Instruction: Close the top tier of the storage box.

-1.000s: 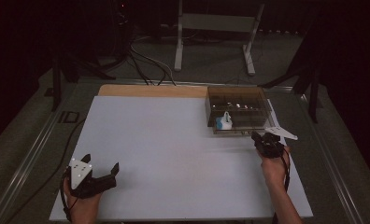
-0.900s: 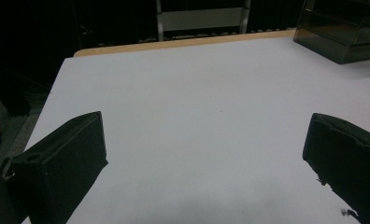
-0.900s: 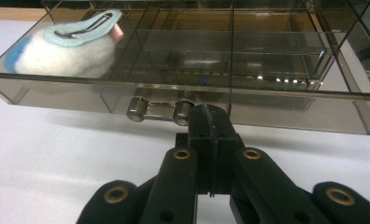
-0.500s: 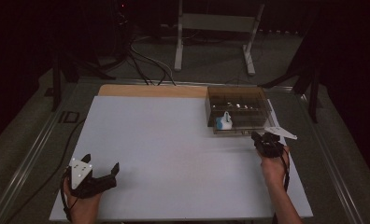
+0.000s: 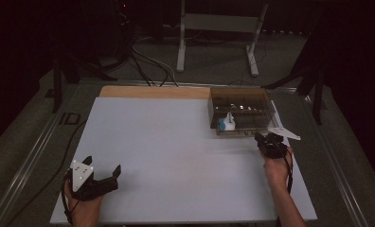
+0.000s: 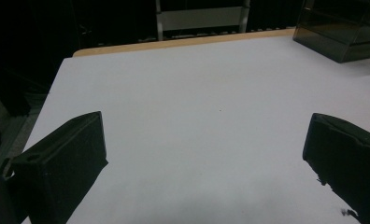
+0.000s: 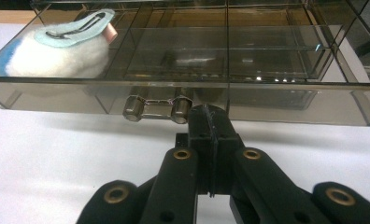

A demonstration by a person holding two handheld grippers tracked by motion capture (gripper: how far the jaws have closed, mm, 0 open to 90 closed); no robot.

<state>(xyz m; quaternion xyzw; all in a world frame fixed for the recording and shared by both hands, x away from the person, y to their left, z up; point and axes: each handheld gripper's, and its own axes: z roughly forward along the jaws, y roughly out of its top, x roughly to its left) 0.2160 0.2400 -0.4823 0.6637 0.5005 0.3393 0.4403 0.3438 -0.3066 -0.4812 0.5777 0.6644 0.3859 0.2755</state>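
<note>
- Nothing has moved since the earlier frames; both hands hold position.
- Right gripper (image 7: 210, 122): jaws pressed together, tips just beside the metal drawer handle (image 7: 156, 108) of the smoked clear plastic drawer box (image 5: 242, 101); contact cannot be told.
- White-and-blue plush toy (image 7: 57, 49) lies in the pulled-out drawer's left compartment, partly cut off.
- Left gripper (image 5: 100, 166): jaws wide, empty, over the white tabletop (image 5: 176, 156).

box (image 5: 242, 106): smoky clear | toy (image 7: 57, 49): white/blue | handle (image 7: 156, 108): silver

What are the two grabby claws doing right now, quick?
Left gripper: open, holding nothing, over the white table.
Right gripper: shut, holding nothing, its tip at the metal handle of the clear drawer.
</note>
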